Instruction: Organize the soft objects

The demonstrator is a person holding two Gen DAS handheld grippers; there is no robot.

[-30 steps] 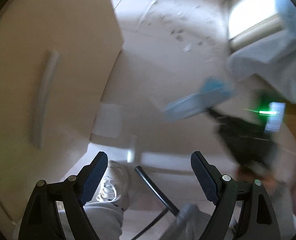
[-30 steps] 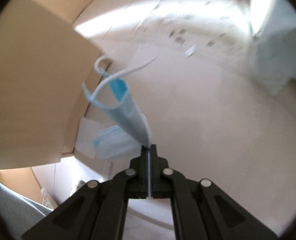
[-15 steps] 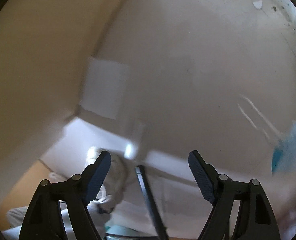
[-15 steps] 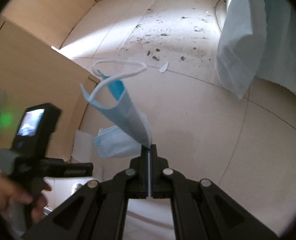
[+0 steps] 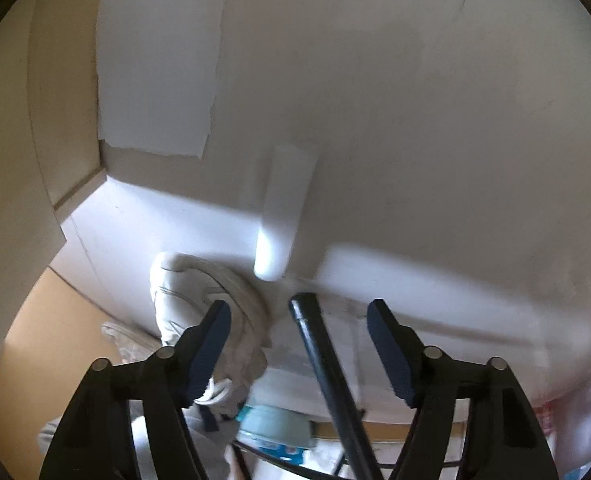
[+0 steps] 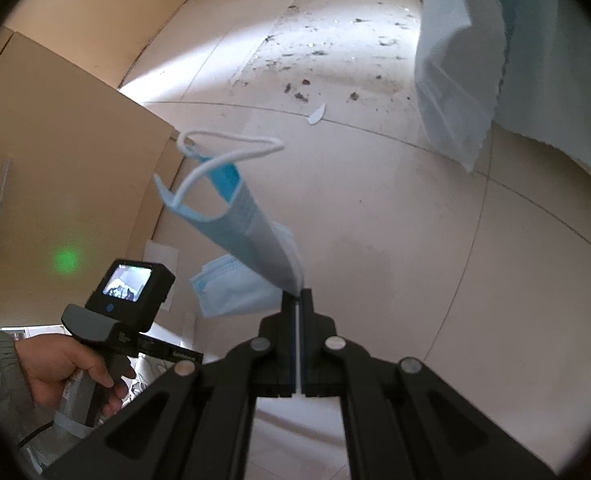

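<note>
Thin pleated blue cloth mask point(image 6: 251, 236); matt black plastic claw point(image 6: 296, 300); smooth pale floor tiles point(image 6: 395, 240), dusty.

The right gripper point(image 6: 299, 294) points steeply downward with its jaws pressed together. The left gripper point(image 5: 297, 346) angles downward, its jaws closing with a clear gap and no object between the pads. A hand point(image 6: 69, 370) in a grey-green sleeve grips the left gripper's handle.
</note>
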